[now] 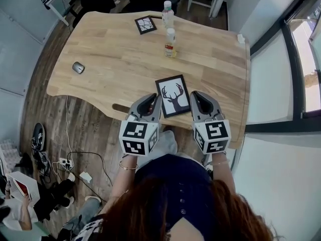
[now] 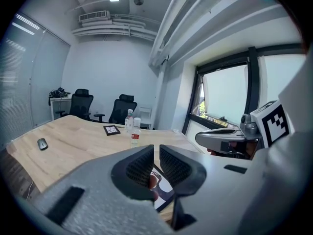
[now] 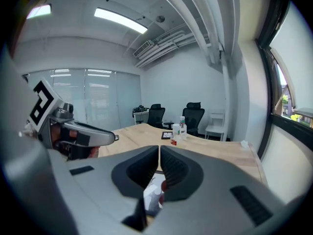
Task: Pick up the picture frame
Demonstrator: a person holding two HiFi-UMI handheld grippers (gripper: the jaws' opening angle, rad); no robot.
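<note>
The picture frame (image 1: pixel 173 95) lies flat on the wooden table (image 1: pixel 110 59), close to the near edge in front of the person, and between the two grippers. It is a black-rimmed upright rectangle holding a print of a deer's head. Its long axis runs from the near edge toward the far side of the table, leaning a little to the left at its far end, and the antlers point away from the person. The left gripper (image 1: pixel 155 100) sits just beside the frame's left long side, jaws clenched together with nothing between them. The right gripper (image 1: pixel 195 97) sits just beside the right long side, its jaws likewise pressed together and empty. Whether either tip touches the rim cannot be told. In each gripper view part of the print shows beneath the closed jaws. Farther across the table stand two bottles (image 1: pixel 169 29), a smaller frame (image 1: pixel 145 24) lies beside them, and a mouse (image 1: pixel 77 67) rests well to the left
</note>
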